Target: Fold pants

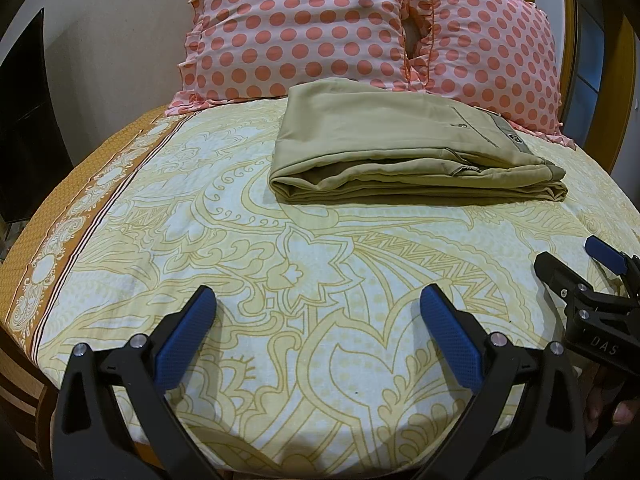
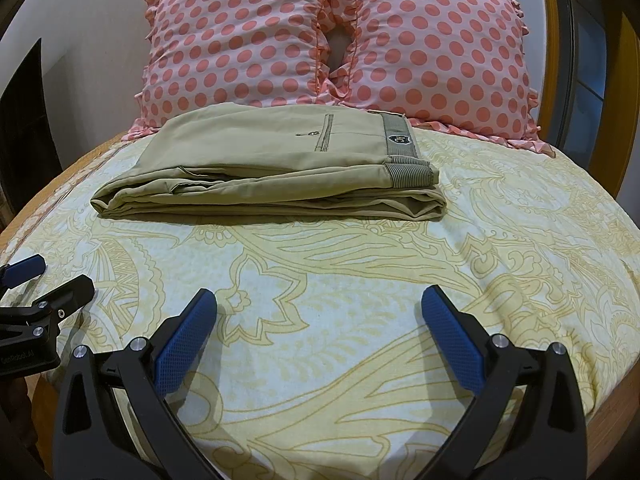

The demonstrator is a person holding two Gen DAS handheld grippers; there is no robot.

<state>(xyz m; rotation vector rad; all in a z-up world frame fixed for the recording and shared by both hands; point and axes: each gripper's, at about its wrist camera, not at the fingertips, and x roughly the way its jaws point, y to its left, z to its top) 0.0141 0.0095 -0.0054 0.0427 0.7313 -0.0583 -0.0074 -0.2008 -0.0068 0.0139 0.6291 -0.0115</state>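
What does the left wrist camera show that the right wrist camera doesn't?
Only the left wrist view shows the brown patterned border of the bedsheet and the right gripper at its edge. Only the right wrist view shows the shield-shaped badge on the waistband clearly, and the left gripper. Both show the folded khaki pants, the two pink polka-dot pillows, and open jaws.

Both wrist cameras are looking forward along their fingers, low over the bedsheet (image 1: 320,240) — sharing the pants (image 2: 272,168) ahead, near the pillows (image 2: 336,40).

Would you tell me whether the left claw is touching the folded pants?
Apart: the left wrist view shows bare bedsheet between the open left claw and the pants.
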